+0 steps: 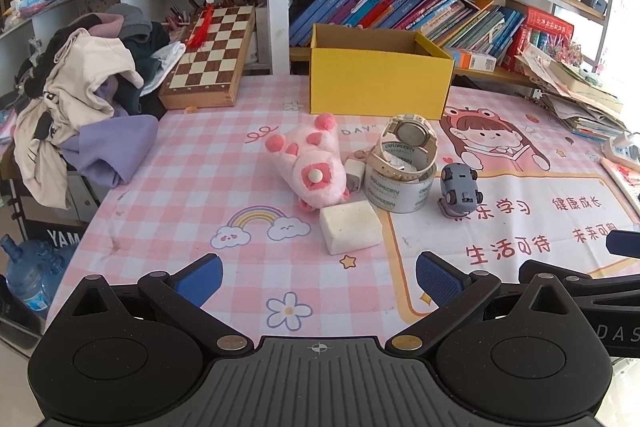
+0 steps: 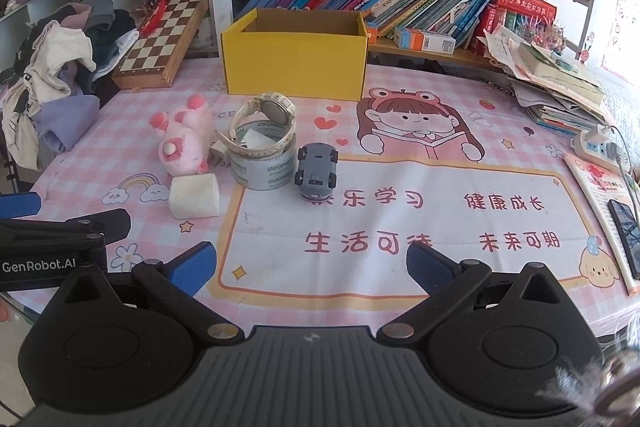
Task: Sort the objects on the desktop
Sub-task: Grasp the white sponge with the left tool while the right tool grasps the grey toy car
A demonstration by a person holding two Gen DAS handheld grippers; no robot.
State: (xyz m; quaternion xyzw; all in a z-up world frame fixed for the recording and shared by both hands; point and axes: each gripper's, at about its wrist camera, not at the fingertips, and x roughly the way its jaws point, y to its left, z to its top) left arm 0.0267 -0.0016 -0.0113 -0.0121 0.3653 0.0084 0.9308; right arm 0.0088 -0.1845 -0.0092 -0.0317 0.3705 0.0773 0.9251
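both my left gripper (image 1: 319, 277) and right gripper (image 2: 311, 263) hang released and empty, and the white rectangular foam block (image 1: 350, 227), just in front of the open yellow cardboard box (image 1: 380, 75), lies nearest my left, its long axis crosswise.

The left gripper (image 1: 319, 277) is hovering low with its blue-padded fingers (image 1: 199, 279) spread wide and gripping nothing. The right gripper (image 2: 311, 266) is hanging beside it, jaws equally wide, empty.
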